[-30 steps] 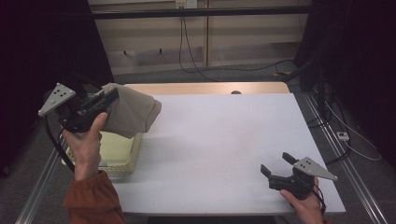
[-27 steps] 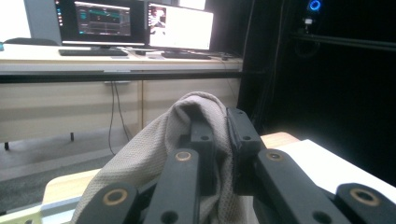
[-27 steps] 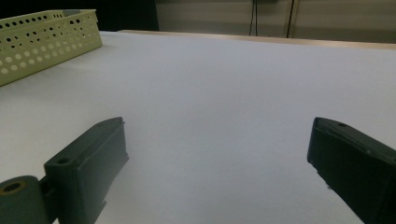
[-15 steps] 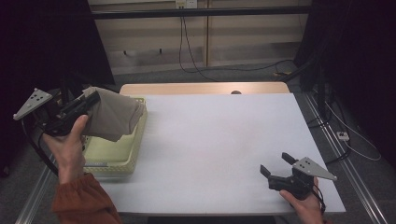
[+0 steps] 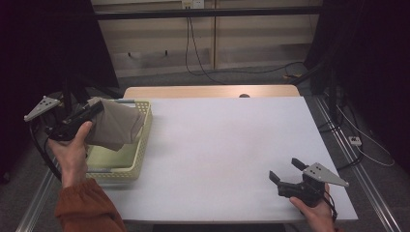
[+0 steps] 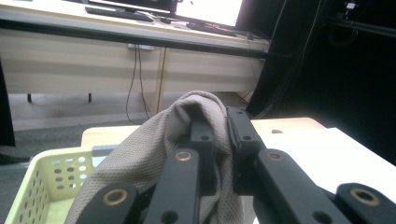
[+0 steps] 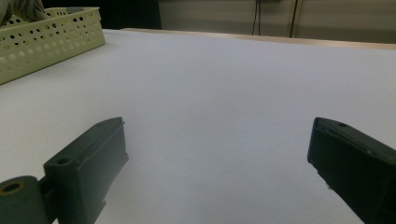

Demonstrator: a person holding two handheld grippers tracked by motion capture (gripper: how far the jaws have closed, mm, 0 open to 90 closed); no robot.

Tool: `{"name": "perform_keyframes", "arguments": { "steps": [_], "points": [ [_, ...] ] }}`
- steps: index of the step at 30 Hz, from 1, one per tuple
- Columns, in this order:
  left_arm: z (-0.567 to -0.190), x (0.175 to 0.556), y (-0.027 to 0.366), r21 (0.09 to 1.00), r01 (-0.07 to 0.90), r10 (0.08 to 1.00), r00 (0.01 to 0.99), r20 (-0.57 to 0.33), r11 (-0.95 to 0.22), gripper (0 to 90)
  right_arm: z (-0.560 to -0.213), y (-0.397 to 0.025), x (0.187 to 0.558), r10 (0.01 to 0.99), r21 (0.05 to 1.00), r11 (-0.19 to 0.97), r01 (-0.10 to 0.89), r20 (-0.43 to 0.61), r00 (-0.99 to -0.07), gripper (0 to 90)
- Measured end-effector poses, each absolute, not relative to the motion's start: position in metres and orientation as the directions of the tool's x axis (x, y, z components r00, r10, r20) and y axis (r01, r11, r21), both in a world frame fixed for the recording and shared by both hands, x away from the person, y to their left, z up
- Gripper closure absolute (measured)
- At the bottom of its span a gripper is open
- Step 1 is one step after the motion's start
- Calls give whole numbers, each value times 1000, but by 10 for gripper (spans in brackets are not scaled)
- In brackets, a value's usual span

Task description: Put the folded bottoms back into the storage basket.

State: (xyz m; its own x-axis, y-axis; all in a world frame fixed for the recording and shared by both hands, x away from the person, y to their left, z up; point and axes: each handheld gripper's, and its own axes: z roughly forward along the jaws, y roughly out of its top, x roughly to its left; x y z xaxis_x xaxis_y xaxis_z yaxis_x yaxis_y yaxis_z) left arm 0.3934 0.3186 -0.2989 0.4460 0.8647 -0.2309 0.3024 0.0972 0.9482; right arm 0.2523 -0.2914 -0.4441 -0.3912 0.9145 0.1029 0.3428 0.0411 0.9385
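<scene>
A beige cloth hangs bunched from my left gripper, which is shut on its upper fold. It sits just above the pale yellow perforated basket at the table's left edge, its lower part inside the basket's rim. In the left gripper view both jaws pinch the cloth at the left gripper, with the basket below. My right gripper rests open at the table's near right. In the right gripper view the right gripper holds nothing over the white tabletop.
The white table stretches between basket and right gripper, with a wooden strip along its far edge. In the right gripper view the basket stands far left. Cables and a cabinet lie beyond the table; metal rails run along both sides.
My left gripper has carried the cloth leftward and lower, from over the table's left part to over the basket. The right gripper has stayed put, open.
</scene>
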Motion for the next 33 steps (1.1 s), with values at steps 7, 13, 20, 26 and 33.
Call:
{"name": "perform_keyframes", "arguments": {
  "steps": [7, 13, 20, 26, 33],
  "points": [
    [-312, 401, 328, 934, 339, 863, 432, -262, 114, 830, -444, -291, 253, 913, 938, 50, 343, 97, -397, 41],
    [-325, 411, 330, 909, 407, 874, 406, -267, 89, 829, -445, -290, 253, 911, 936, 47, 348, 102, -399, 41],
    [-339, 421, 332, 887, 453, 879, 385, -282, 86, 829, -445, -290, 253, 910, 935, 47, 350, 104, -400, 41],
    [-346, 426, 337, 875, 474, 876, 378, -299, 94, 828, -445, -290, 253, 911, 935, 47, 351, 103, -399, 40],
    [-353, 430, 342, 861, 505, 898, 351, -265, 57, 827, -445, -290, 253, 912, 934, 45, 354, 106, -396, 41]
  ]
}}
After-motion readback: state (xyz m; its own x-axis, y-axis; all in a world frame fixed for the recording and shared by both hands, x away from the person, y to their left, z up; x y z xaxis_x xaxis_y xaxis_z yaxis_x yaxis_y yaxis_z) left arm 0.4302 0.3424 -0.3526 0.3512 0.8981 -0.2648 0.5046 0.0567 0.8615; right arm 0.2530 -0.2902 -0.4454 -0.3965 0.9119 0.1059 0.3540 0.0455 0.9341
